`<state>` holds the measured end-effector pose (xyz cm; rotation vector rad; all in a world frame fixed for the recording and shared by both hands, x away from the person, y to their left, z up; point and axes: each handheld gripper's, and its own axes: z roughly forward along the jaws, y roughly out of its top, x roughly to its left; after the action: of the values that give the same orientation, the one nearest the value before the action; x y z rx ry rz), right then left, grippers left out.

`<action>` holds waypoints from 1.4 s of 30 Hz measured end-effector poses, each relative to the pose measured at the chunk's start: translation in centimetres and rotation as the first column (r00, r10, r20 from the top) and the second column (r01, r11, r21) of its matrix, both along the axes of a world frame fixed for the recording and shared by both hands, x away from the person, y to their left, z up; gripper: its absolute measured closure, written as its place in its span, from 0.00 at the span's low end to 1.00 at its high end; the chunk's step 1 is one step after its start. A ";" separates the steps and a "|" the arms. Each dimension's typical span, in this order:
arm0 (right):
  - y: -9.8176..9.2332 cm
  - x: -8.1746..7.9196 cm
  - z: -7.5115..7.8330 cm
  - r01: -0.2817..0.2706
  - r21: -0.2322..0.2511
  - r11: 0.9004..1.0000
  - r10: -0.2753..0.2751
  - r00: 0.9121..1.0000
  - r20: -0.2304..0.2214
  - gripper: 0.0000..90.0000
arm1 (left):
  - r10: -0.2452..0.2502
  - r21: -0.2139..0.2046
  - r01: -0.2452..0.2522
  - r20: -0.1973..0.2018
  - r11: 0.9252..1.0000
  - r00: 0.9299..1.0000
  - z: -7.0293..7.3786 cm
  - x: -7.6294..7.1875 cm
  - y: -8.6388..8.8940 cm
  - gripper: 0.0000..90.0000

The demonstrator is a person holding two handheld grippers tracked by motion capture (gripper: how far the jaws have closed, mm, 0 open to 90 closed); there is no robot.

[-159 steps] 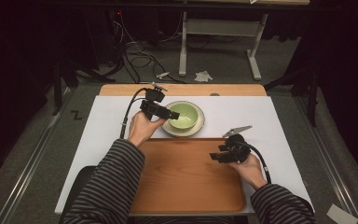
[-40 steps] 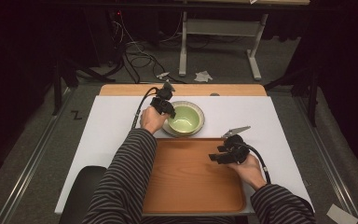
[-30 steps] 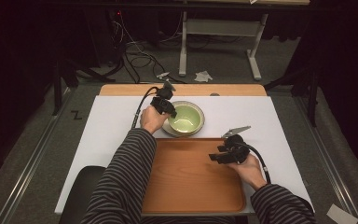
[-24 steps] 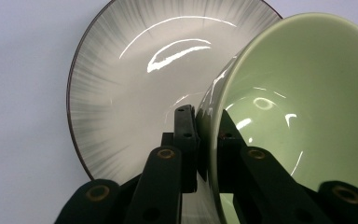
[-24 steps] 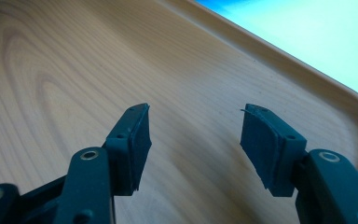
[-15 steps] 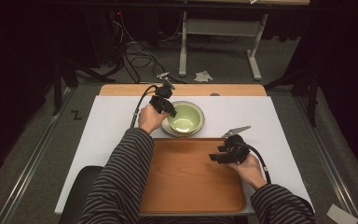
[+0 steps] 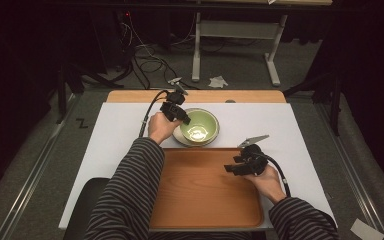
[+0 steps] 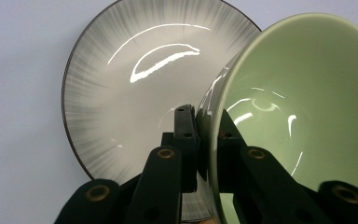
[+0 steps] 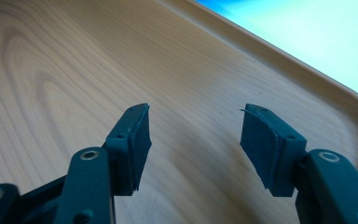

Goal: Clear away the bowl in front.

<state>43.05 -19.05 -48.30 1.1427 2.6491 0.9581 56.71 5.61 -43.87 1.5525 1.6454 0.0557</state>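
We see a wooden table (image 7: 130, 96) under a white sheet (image 7: 110, 150); on it, a wooden tray (image 7: 200, 200), a grey plate (image 8: 121, 93) just beyond.

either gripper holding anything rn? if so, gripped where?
Left gripper is shut on the green bowl, pinching its rim, one jaw inside and one outside, over the grey plate. Right gripper is open above the wooden tray, holding nothing.

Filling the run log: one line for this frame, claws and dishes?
left claw: shut on green bowl rim, bowl tilted over grey plate | right claw: open, nothing held, over wooden tray
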 end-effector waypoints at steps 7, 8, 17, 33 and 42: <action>-0.1 0.0 0.0 0.000 -0.003 1.000 0.000 1.000 0.000 0.49 | -0.017 -0.031 0.017 0.002 0.999 1.000 0.8 -0.4 0.2 0.93; -0.1 0.0 0.0 -0.004 -0.002 1.000 0.004 1.000 0.004 0.49 | -0.019 -0.032 0.019 0.003 0.999 1.000 0.8 -0.4 0.3 0.93; -0.1 0.1 -0.1 -0.012 -0.002 1.000 0.012 1.000 0.004 0.49 | -0.037 -0.040 0.037 0.006 0.999 0.999 1.4 -0.9 0.3 0.93; 0.0 0.0 0.0 -0.009 -0.001 1.000 0.009 1.000 0.007 0.49 | -0.062 -0.044 0.063 0.014 0.997 0.998 2.2 -1.8 0.6 0.93; 0.0 0.1 -0.1 -0.005 -0.003 1.000 0.005 1.000 0.000 0.49 | -0.068 -0.075 0.070 0.032 0.995 0.997 2.9 -3.2 1.1 0.93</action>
<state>43.11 -19.08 -48.35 1.1357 2.6543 0.9543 53.48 6.75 -40.95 1.5419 1.5521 -0.0205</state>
